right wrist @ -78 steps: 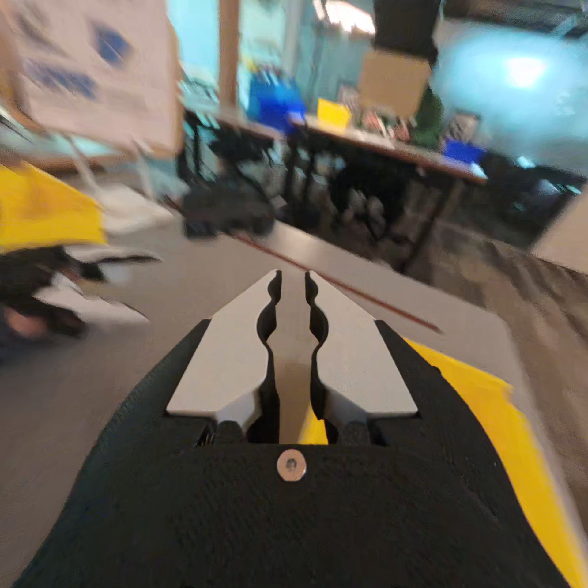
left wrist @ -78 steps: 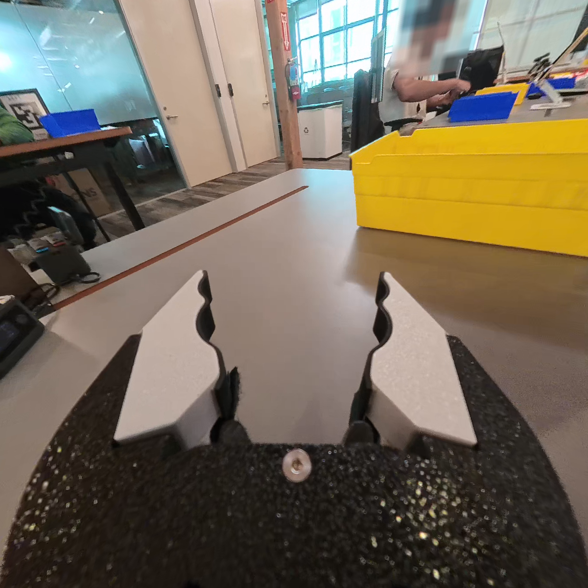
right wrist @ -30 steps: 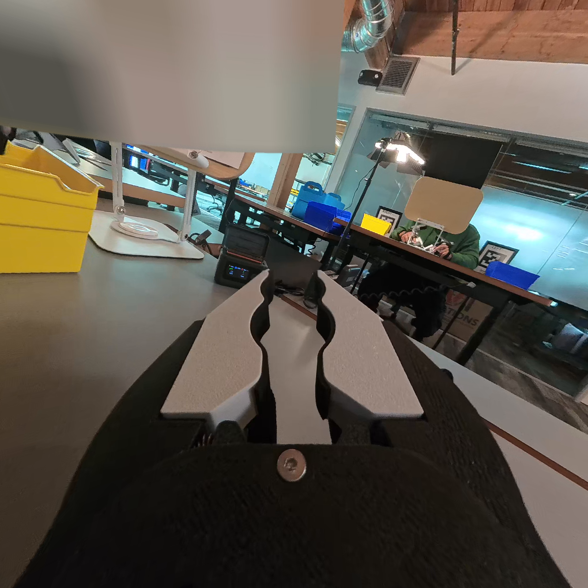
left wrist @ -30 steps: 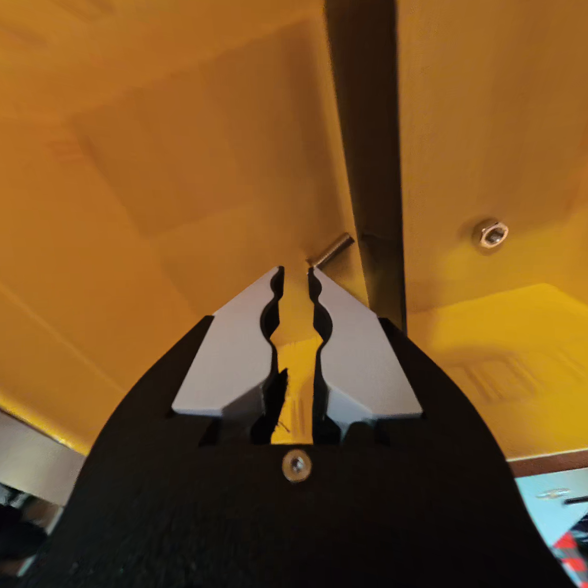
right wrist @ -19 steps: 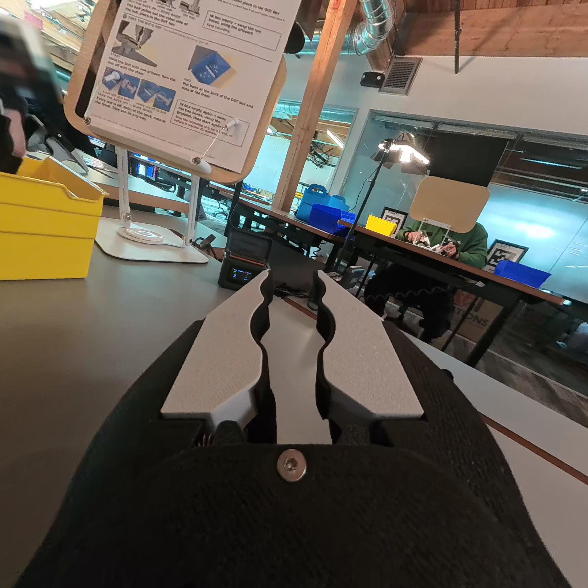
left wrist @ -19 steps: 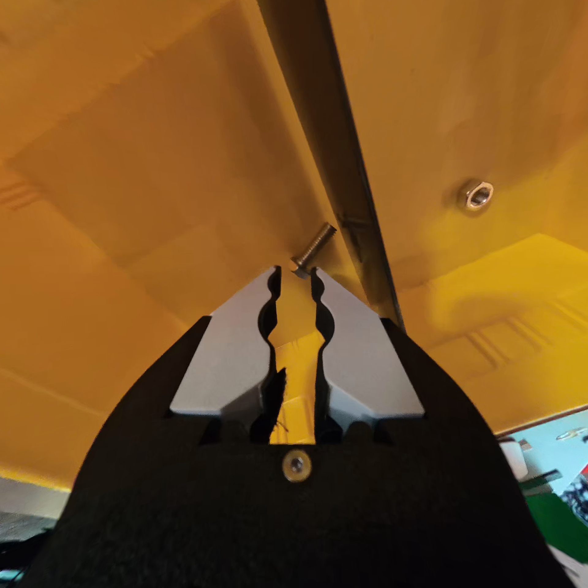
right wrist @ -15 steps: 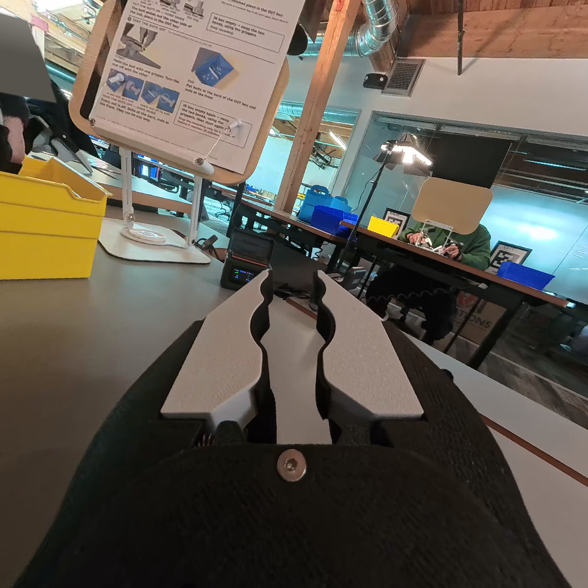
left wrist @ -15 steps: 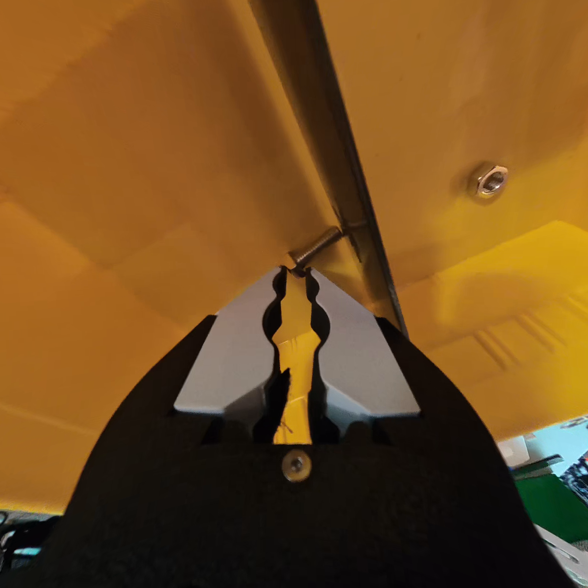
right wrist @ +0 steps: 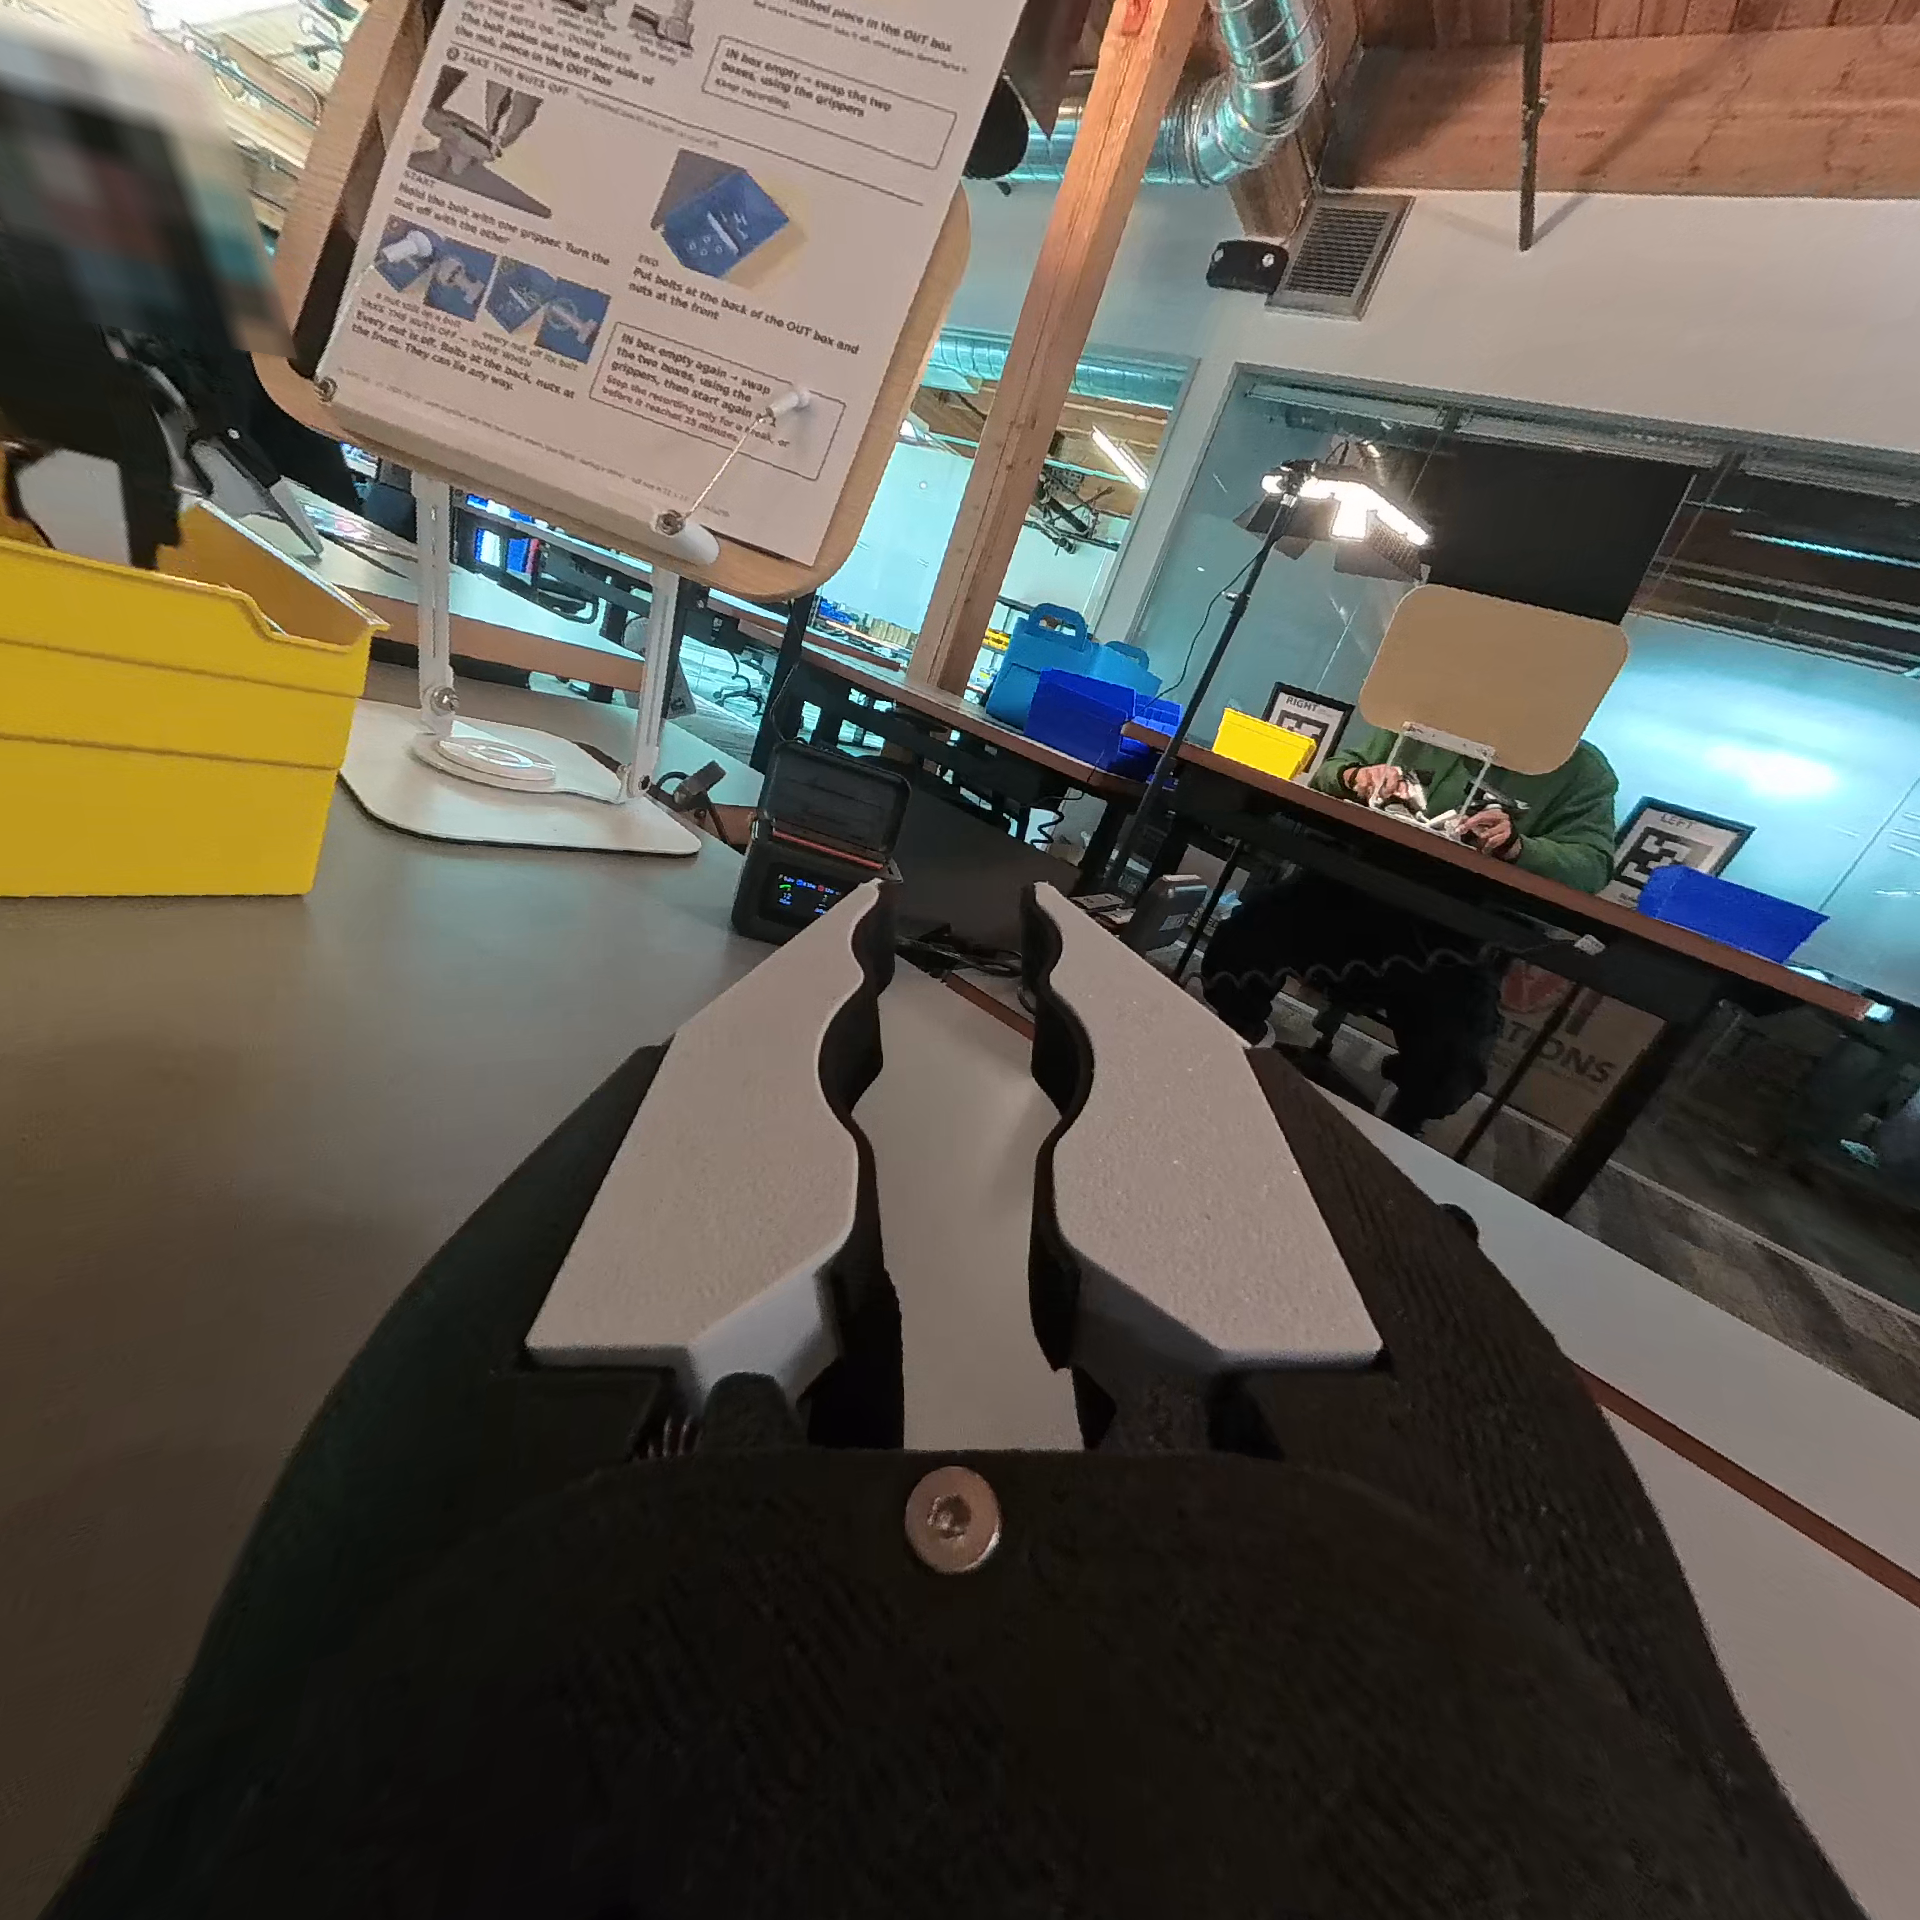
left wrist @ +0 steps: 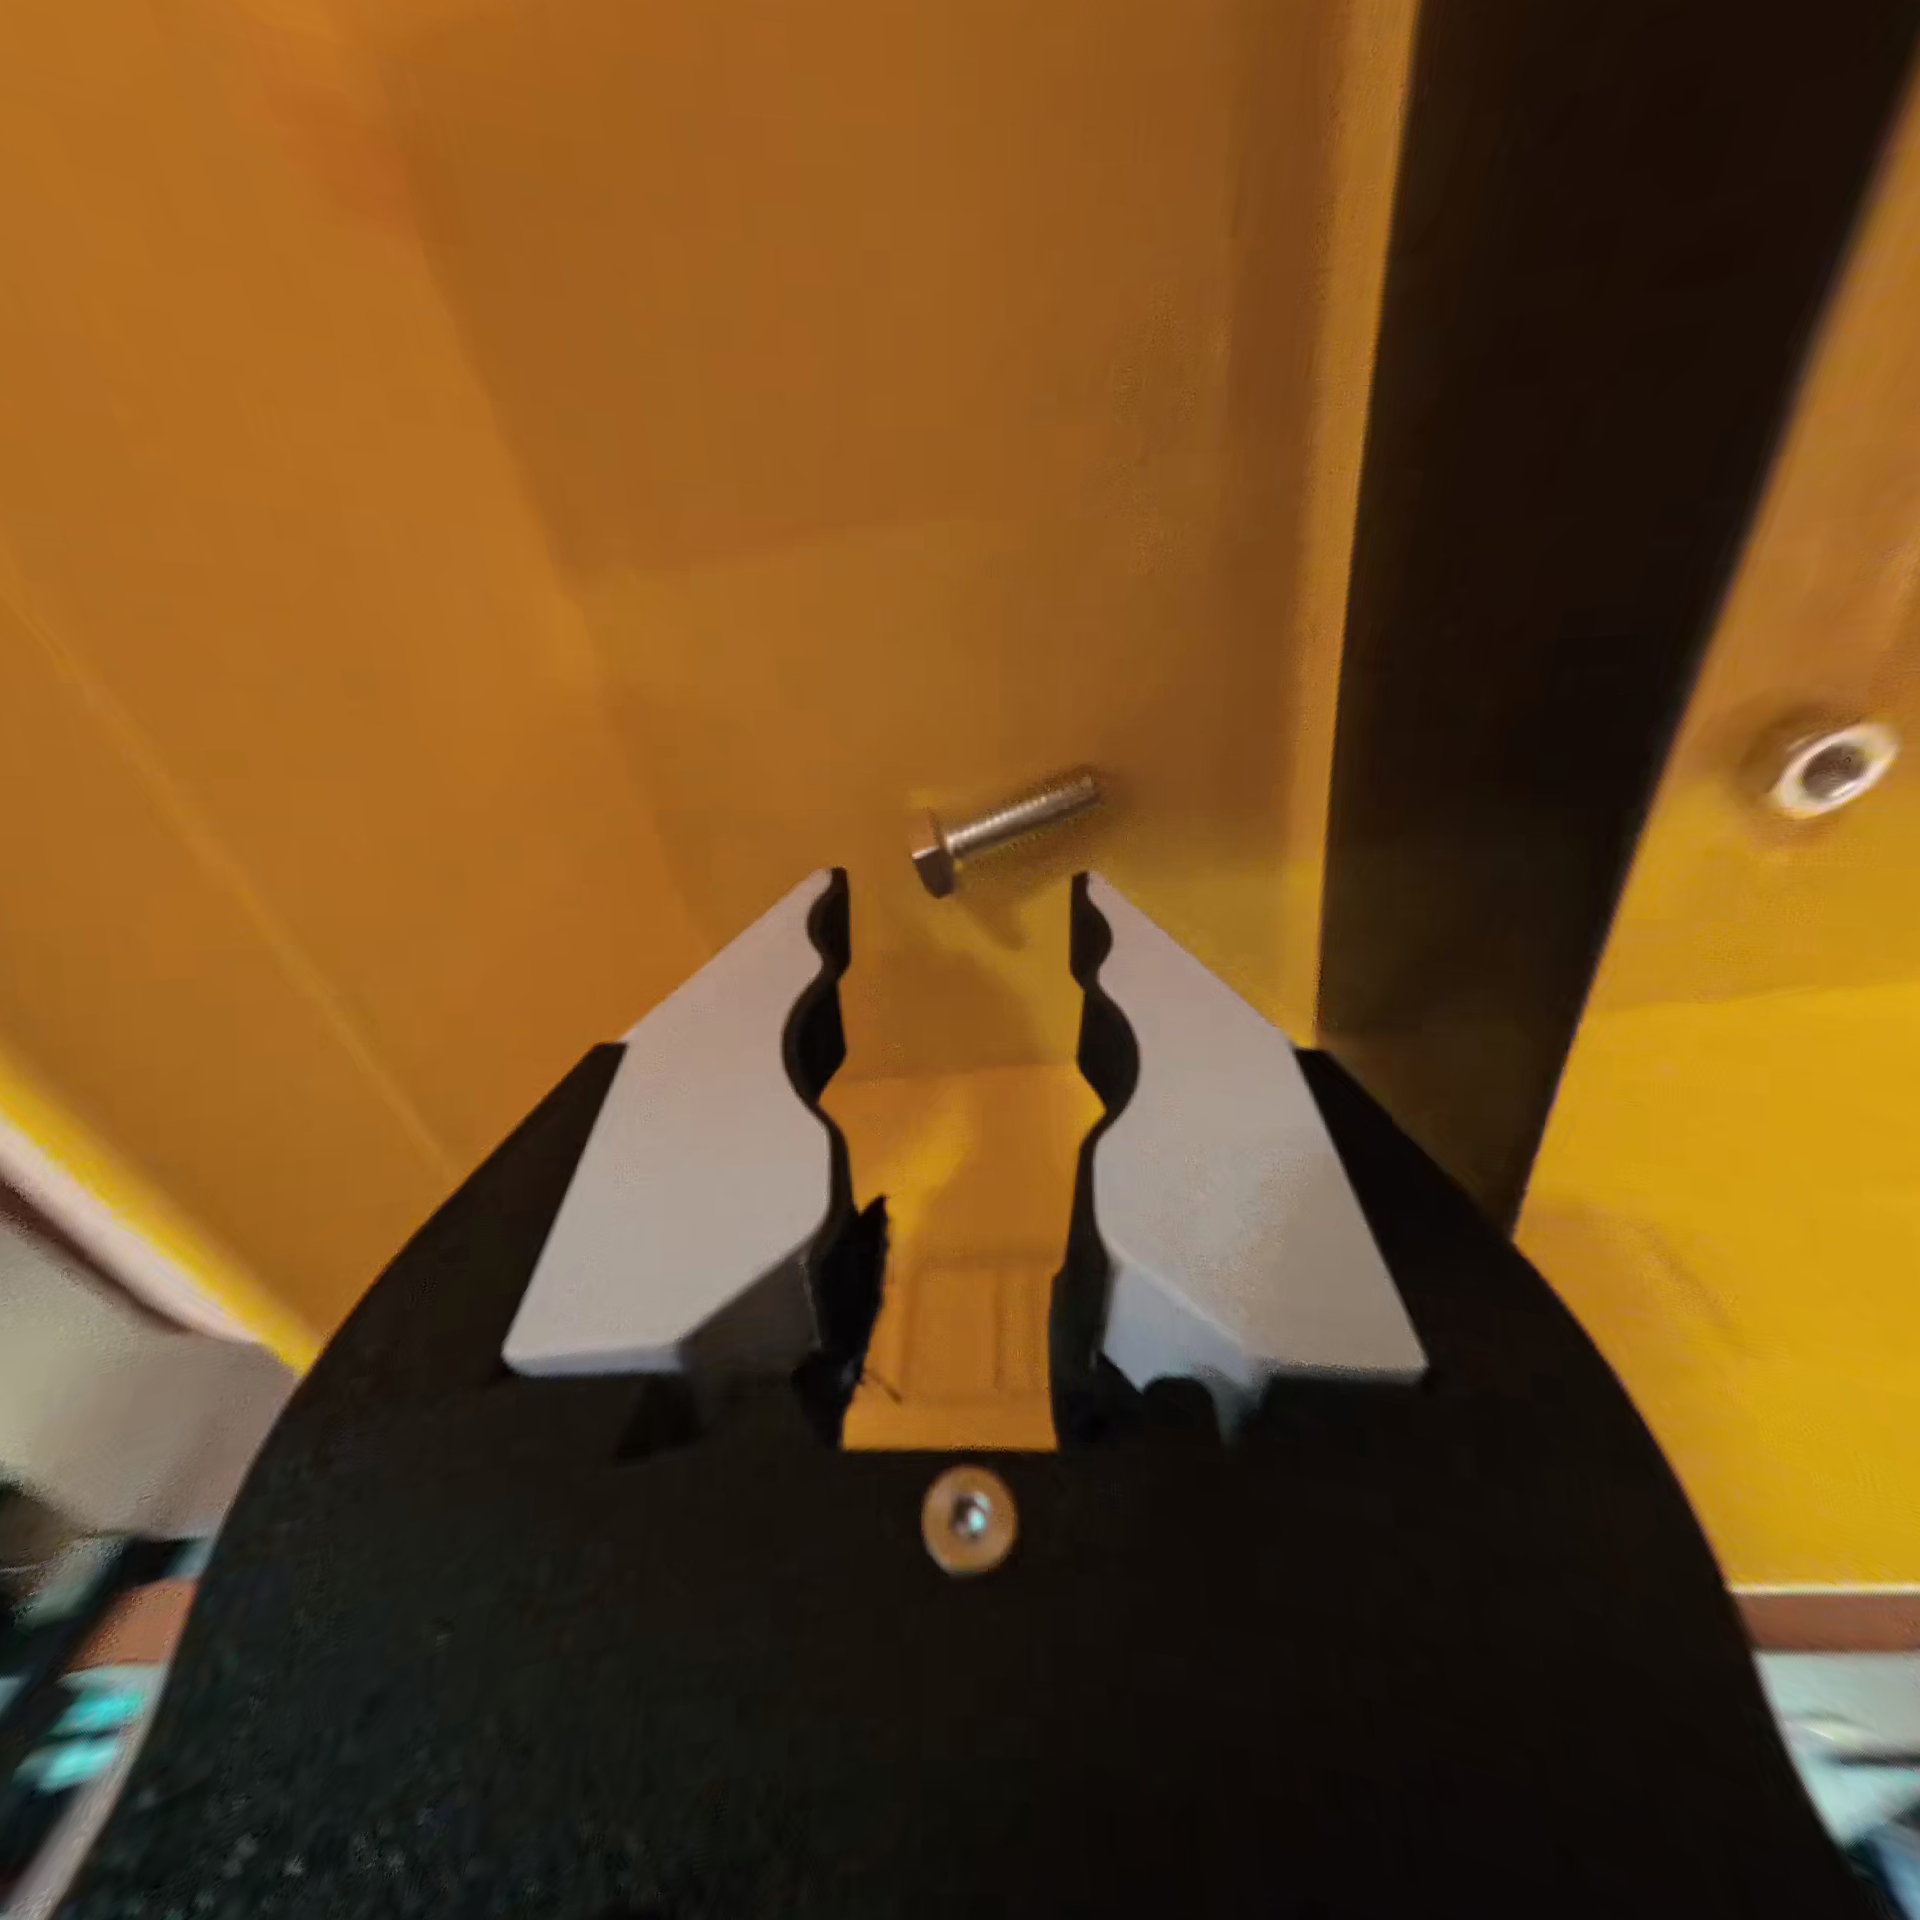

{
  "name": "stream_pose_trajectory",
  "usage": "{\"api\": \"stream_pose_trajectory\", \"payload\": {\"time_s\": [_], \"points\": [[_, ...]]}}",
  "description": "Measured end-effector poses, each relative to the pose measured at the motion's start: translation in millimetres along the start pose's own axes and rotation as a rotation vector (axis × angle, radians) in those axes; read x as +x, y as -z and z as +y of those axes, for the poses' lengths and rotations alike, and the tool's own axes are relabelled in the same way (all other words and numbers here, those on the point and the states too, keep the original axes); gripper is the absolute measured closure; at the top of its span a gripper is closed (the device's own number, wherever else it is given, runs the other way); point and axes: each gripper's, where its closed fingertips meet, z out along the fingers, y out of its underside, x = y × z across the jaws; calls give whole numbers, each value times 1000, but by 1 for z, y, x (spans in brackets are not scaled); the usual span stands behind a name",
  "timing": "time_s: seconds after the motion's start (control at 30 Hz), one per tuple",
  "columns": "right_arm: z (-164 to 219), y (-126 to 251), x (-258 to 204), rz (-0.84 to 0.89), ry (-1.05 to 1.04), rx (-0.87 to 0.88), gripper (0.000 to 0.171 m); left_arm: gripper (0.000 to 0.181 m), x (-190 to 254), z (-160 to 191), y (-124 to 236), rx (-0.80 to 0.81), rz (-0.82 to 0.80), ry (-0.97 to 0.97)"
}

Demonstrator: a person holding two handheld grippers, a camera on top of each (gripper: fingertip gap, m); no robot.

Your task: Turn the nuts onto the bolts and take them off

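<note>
Setting: workshop-type data-collection lab. Evidence: long tables [right wrist: 1455, 862] with blue bins [right wrist: 1730, 914], instruction sheet on stand [right wrist: 644, 260], exposed duct [right wrist: 1236, 114], studio light [right wrist: 1345, 509]. Framed marker cards [right wrist: 1673, 847], probably camera fiducials.

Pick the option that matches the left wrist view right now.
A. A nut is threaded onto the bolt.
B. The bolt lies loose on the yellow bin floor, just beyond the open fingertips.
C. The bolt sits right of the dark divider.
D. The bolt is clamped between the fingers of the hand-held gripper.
B: the bolt lies bare on the yellow bin floor ahead of the open left hand-held gripper, left of the dark divider; the nut sits apart beyond it.
</note>
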Motion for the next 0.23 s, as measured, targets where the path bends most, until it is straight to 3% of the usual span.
{"api": "stream_pose_trajectory", "payload": {"time_s": [0.03,0.23], "points": [[0,0,0,0,-1,0,149,141,-3,-4,2,5,-54,-79],[0,0,-1,-5,-3,2,149,152,5,-7,-9,-53,-92,-345]]}}
